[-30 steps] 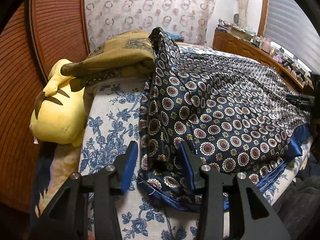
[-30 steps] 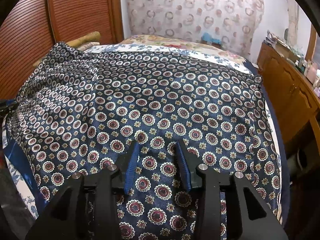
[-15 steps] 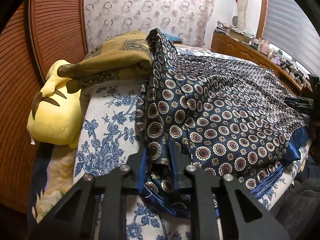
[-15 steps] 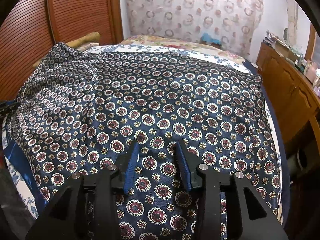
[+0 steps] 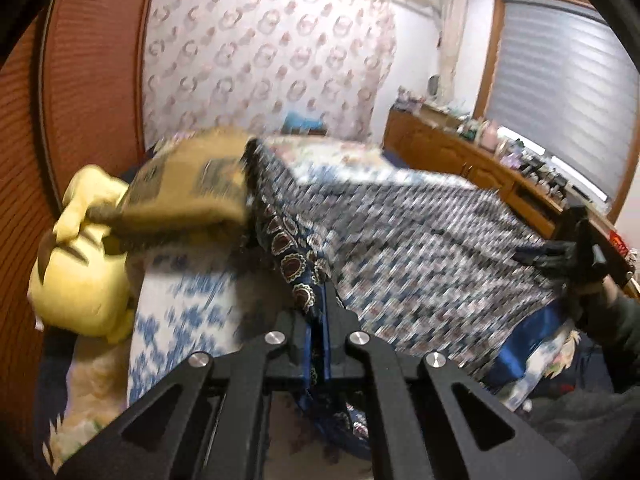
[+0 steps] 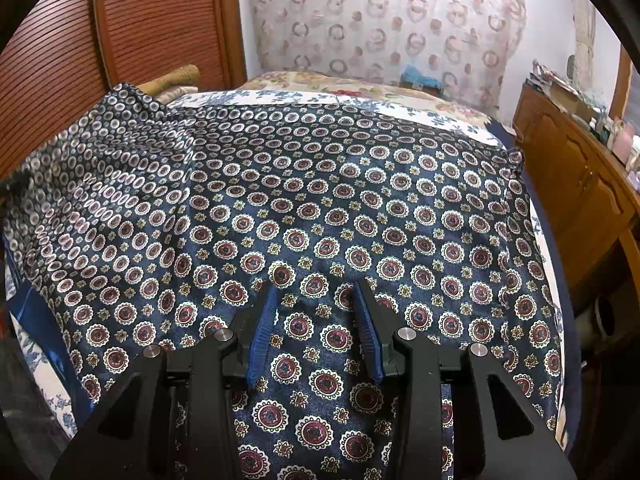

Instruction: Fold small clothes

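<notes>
A navy satin cloth with red and white medallions point(image 6: 340, 208) lies spread over the bed. My left gripper point(image 5: 318, 320) is shut on the cloth's near left edge point(image 5: 296, 264) and holds it lifted off the bed; that view is motion-blurred. My right gripper point(image 6: 316, 312) is open, its blue-padded fingers resting over the cloth's near side with nothing between them. The right gripper also shows in the left wrist view point(image 5: 576, 248) at the cloth's far right edge.
A yellow plush toy point(image 5: 76, 264) and an olive folded blanket point(image 5: 188, 192) lie at the bed's left. The floral blue-white bedsheet point(image 5: 180, 312) shows beside the cloth. A wooden sideboard point(image 6: 580, 184) with clutter stands on the right, a slatted wooden door point(image 6: 120, 32) on the left.
My left gripper closed on the cloth's left edge and has lifted it upward. The right gripper stayed open and still.
</notes>
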Available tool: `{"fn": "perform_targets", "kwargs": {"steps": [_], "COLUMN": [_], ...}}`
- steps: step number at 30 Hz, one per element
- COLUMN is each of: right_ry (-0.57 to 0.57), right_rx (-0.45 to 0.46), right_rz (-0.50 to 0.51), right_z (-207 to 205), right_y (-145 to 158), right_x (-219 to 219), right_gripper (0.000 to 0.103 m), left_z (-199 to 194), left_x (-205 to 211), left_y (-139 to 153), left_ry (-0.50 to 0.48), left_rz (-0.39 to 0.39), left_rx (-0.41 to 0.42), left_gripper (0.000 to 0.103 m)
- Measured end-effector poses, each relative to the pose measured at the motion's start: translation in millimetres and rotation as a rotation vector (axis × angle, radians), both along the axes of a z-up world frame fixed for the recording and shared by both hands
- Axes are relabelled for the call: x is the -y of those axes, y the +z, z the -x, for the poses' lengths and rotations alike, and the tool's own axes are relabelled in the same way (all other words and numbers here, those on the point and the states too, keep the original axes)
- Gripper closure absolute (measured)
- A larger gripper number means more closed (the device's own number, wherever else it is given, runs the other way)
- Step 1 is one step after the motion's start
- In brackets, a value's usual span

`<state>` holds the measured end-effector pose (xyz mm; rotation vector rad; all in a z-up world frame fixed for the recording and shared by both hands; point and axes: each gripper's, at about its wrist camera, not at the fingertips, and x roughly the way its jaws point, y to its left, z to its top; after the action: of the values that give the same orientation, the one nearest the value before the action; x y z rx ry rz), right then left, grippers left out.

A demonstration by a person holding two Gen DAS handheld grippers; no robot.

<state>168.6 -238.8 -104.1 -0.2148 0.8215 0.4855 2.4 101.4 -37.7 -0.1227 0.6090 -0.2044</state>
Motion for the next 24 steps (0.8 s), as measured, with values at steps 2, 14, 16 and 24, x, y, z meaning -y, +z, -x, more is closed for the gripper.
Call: {"fn": "perform_targets", "kwargs": {"steps": [2, 14, 16, 24], "right_ry": [-0.001, 0.003, 0.005, -0.020], "right_rx": [0.000, -0.014, -0.017, -0.011], "right_rz": [0.000, -0.027, -0.034, 0.016], "right_z": [0.3, -1.0, -1.1, 3.4], "right_y": [0.2, 0.1, 0.1, -0.2], "right_x": [0.0, 1.6, 2.4, 2.2], "right_gripper": [0.064, 0.063, 0.063, 0.045], "left_z": [-3.6, -32.4, -34.9, -43.6], "left_x": [7.2, 49.6, 51.9, 64.8], "left_y": [12.8, 52.7, 54.5, 59.8], "left_ry": [-0.025, -0.138, -0.148, -0.176], "left_rz": [0.004, -0.007, -0.007, -0.009], "left_rx": [0.034, 0.117, 0.120, 0.127], "left_gripper": [0.102, 0.102, 0.102, 0.102]}}
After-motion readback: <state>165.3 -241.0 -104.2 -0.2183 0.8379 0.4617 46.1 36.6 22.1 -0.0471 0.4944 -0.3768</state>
